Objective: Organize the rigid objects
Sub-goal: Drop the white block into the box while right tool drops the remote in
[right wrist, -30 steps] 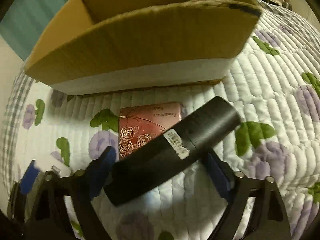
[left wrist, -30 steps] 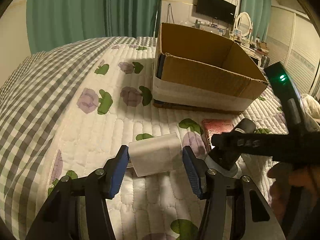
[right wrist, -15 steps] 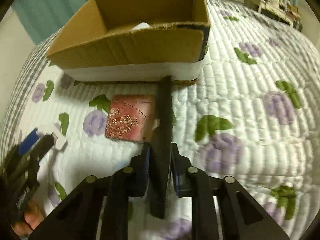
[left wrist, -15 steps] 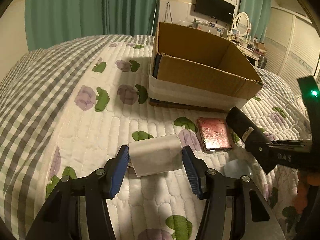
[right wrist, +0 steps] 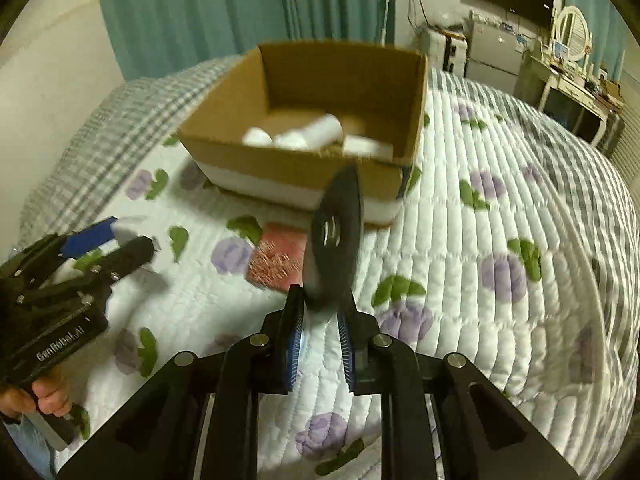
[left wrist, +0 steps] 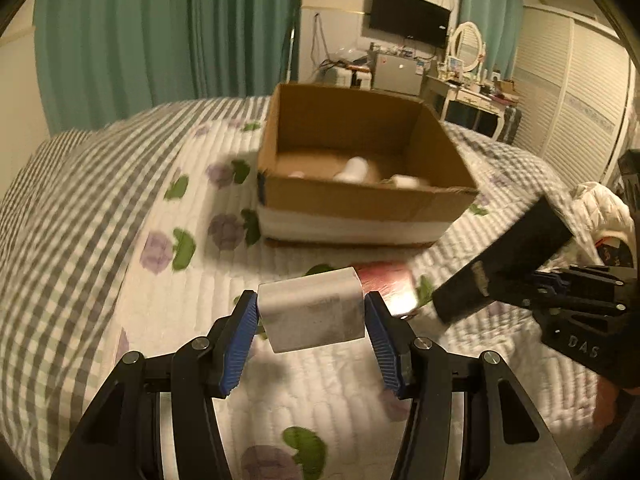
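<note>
On the bed (left wrist: 100,280), left wrist view: our left gripper (left wrist: 311,320) is pinching a white block (left wrist: 314,312) by its two ends, blue pads (left wrist: 240,344) flat against it, block lifted off the quilt. Cardboard box (left wrist: 360,200) sits ahead, open top, w/ a few white pieces inside, blurred, can't tell what exactly. Red case (left wrist: 390,282) lies flat on the quilt between block and box. At the right edge our right gripper (left wrist: 516,286) is clamped on a black tube (left wrist: 508,256), tube angled up and away.

Risk from here, our read: the two loads are near each other and both seem headed for the same box. If they go in together, tube and block could knock, or the tube could clip the near wall. Block is held only at its ends; a tilt might let it slip.

Right wrist view: right gripper (right wrist: 320,340) pressed tight on the black tube (right wrist: 334,240), which sticks out fwd and is seen end-on, motion-blurred. Grip is low on the tube, so it may swing or pivot in the pads. Box (right wrist: 288,168) beyond it holds white rolls and a white block-like piece, bunched toward the near wall; far half looks bare cardboard. Red case (right wrist: 276,258) on the quilt just before the box, partly hidden by the tube. Left gripper (right wrist: 96,236) at left, white block barely visible.
</note>
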Action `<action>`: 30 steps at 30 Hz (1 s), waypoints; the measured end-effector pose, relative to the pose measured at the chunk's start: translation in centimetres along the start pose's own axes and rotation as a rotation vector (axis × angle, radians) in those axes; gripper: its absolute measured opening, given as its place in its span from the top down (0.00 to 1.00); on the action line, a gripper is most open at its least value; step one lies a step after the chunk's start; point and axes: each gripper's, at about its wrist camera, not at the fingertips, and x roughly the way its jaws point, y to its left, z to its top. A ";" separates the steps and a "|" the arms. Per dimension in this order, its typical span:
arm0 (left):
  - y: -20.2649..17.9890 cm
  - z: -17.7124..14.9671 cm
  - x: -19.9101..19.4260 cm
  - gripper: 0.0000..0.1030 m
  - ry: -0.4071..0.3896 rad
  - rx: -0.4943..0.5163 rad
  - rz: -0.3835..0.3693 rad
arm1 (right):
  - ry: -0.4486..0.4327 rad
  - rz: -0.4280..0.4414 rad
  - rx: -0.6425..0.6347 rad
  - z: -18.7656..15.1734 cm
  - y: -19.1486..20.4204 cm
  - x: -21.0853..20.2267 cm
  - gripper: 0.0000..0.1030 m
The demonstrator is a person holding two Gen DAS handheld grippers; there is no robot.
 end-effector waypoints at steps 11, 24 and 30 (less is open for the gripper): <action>-2.6 5.9 -1.5 0.46 -0.054 0.033 -0.017 | -0.147 0.064 -0.020 3.9 -0.8 -4.0 0.84; -2.4 14.1 7.3 0.46 -0.044 -0.009 -0.011 | -0.163 0.066 -0.031 13.0 -2.8 -2.9 0.84; -2.2 13.6 9.7 0.46 -0.022 0.010 -0.016 | -0.143 0.050 -0.036 13.4 -3.1 -0.4 0.84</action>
